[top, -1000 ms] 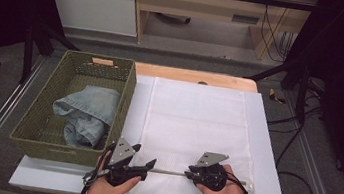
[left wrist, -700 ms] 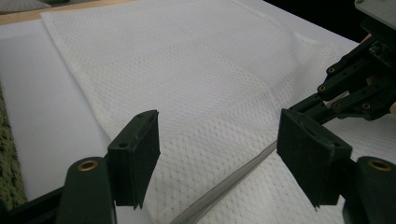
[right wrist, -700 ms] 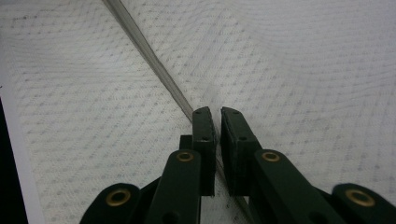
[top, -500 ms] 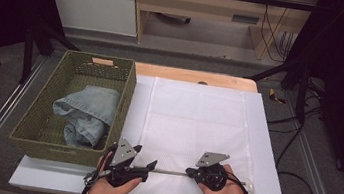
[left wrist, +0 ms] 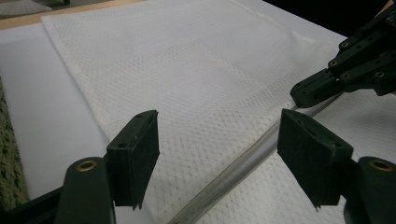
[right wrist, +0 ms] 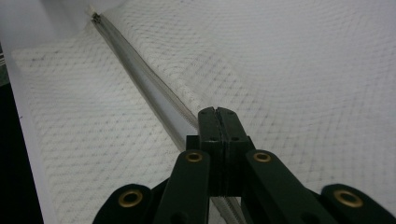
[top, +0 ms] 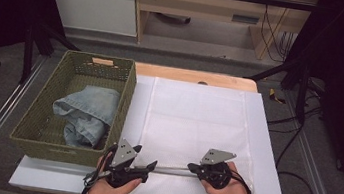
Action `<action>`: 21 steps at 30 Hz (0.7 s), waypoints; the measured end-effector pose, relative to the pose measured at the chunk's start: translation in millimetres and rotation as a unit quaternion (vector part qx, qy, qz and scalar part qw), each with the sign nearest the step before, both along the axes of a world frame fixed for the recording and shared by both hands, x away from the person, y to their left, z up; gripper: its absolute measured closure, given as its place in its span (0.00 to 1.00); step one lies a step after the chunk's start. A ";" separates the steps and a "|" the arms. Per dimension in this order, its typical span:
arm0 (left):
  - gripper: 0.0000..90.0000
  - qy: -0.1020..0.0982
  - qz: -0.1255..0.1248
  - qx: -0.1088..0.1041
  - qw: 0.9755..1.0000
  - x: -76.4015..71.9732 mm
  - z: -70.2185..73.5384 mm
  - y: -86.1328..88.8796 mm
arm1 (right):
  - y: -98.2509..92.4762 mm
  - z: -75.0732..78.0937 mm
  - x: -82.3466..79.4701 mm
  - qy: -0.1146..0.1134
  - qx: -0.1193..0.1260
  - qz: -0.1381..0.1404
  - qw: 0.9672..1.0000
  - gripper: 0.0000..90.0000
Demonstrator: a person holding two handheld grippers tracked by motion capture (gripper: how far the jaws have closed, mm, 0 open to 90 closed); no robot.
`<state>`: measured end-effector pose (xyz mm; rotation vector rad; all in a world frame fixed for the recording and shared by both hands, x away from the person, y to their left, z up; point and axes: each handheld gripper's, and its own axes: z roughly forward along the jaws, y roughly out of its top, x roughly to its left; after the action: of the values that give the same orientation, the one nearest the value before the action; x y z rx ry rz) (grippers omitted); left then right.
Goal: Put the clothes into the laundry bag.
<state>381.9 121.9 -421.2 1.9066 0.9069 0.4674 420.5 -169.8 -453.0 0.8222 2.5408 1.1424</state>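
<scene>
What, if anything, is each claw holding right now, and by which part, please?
The right claw is shut on the zipper of the white mesh bag, near its right end. The left claw stands open over the zipper, holding nothing.

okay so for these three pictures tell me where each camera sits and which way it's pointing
High view: fixed above the person's side of the table, looking forward and down on the white mesh bag and wicker basket; both hands, left gripper and right gripper enter from below.
Left gripper view: rides the left gripper, looking along its open jaws across the bag toward the right gripper.
Right gripper view: rides the right gripper, looking along its shut jaws.
Shared: all three show the bag's zipper.
</scene>
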 end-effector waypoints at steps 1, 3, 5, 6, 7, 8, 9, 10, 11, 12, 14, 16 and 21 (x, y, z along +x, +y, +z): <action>0.32 -0.001 0.001 -0.003 1.000 -0.9 1.7 -0.1 | -0.7 2.5 -0.4 -0.003 -0.001 0.000 1.000 1.00; 0.31 -0.003 0.001 -0.004 1.000 -2.7 4.8 -0.2 | -1.7 7.1 -1.0 -0.009 -0.001 -0.003 1.000 1.00; 0.31 -0.004 0.002 0.000 1.000 -4.1 7.4 -0.6 | -2.8 11.3 -0.3 -0.008 0.001 -0.004 1.000 1.00; 0.31 -0.004 0.004 -0.001 1.000 -4.7 8.4 -0.7 | -3.0 13.2 0.4 -0.009 0.001 -0.005 1.000 1.00; 0.30 -0.003 0.005 -0.001 1.000 -5.2 9.3 -0.8 | -3.2 15.1 1.4 -0.008 0.002 -0.005 1.000 1.00; 0.30 -0.001 0.005 0.001 1.000 -5.4 10.2 -0.7 | -3.2 17.0 2.5 -0.007 0.006 -0.007 1.000 1.00; 0.30 -0.001 0.005 0.004 1.000 -5.5 11.1 -0.4 | -3.7 19.3 3.6 -0.008 0.006 -0.007 1.000 1.00; 0.30 0.001 0.007 0.006 1.000 -5.7 12.0 -0.3 | -3.6 21.3 4.7 -0.007 0.006 -0.008 1.000 1.00; 0.30 0.001 0.011 0.007 1.000 -5.7 13.1 -0.3 | -3.4 23.3 6.0 -0.007 0.006 -0.006 1.000 1.00; 0.29 -0.001 0.014 0.011 1.000 -5.6 14.5 0.2 | -3.4 25.8 7.1 -0.009 0.006 -0.007 1.000 1.00; 0.27 -0.001 0.017 0.012 1.000 -5.7 17.3 1.2 | -4.0 30.8 9.1 -0.012 0.012 -0.009 1.000 1.00; 0.26 -0.001 0.016 0.011 1.000 -5.7 20.3 2.7 | -5.1 35.9 10.1 -0.016 0.016 -0.009 1.000 1.00; 0.23 -0.006 0.013 0.010 1.000 -4.6 27.7 4.9 | -8.7 50.0 11.1 -0.023 0.030 -0.014 0.999 1.00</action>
<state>377.3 126.8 -393.5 1.9101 0.9237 0.5044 431.6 -178.4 -402.9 0.8320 2.4613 1.2196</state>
